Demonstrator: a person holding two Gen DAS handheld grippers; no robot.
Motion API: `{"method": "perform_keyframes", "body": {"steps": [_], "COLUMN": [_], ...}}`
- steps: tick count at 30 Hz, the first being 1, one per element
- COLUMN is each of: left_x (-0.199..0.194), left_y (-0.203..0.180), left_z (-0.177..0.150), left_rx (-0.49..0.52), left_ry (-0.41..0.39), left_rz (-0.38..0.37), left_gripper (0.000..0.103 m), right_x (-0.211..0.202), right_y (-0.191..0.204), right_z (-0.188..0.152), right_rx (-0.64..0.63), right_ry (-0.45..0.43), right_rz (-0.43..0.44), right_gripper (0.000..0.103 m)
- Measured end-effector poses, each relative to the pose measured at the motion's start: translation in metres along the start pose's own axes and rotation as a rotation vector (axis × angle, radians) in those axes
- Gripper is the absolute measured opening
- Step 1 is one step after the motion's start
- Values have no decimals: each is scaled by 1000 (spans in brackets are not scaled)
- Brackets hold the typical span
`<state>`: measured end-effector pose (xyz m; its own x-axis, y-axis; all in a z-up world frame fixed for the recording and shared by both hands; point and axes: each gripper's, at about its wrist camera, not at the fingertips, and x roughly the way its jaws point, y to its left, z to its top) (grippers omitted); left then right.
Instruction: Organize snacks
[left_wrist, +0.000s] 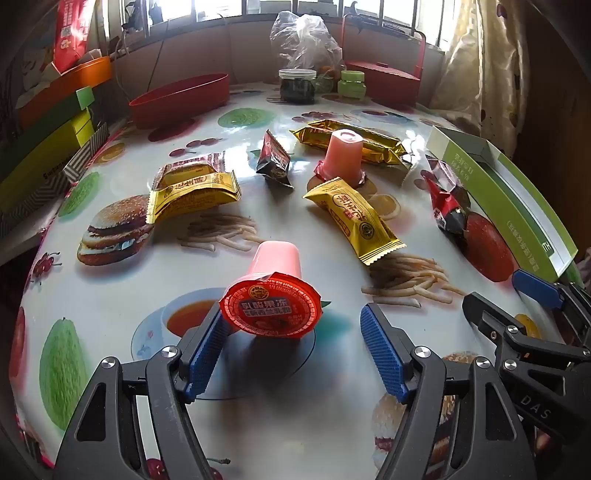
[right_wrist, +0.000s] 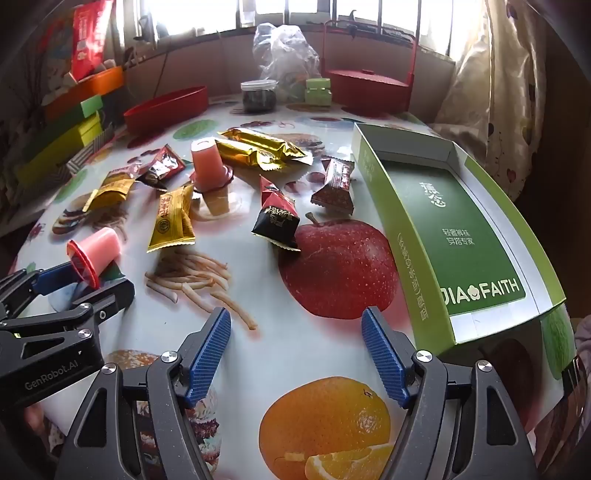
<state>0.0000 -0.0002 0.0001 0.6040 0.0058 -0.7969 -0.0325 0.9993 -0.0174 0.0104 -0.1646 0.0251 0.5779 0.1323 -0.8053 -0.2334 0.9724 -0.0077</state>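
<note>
Snacks lie scattered across my bench (left_wrist: 332, 424), none yet in the green box (right_wrist: 436, 229) at its right edge. My left tool (left_wrist: 291, 354), fingers apart, brackets a pink jelly cup (left_wrist: 273, 291) tipped on its side near the front edge; the left pad looks to be touching its red foil lid. My right tool (right_wrist: 295, 354) hovers with fingers apart and nothing between them, beside the box. This looks like the first pick: close gently on the cup's body, then carry it rightward to the box.

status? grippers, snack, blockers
Left gripper open around tipped jelly cup. Right gripper open, empty. Green box open, nothing blocking.
</note>
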Motion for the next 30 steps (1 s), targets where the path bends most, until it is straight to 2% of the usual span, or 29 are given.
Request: {"method": "perform_keyframes", "body": {"steps": [30], "left_x": [-4], "left_y": [0], "left_z": [-1], "left_rx": [-2], "left_ry": [-21], "left_rz": [-2], "left_gripper": [73], "right_x": [-2], "right_y": [-1], "right_z": [-1], "right_rx": [3], "right_ry": [-15], "right_rz": [-2], "right_gripper": [74]}}
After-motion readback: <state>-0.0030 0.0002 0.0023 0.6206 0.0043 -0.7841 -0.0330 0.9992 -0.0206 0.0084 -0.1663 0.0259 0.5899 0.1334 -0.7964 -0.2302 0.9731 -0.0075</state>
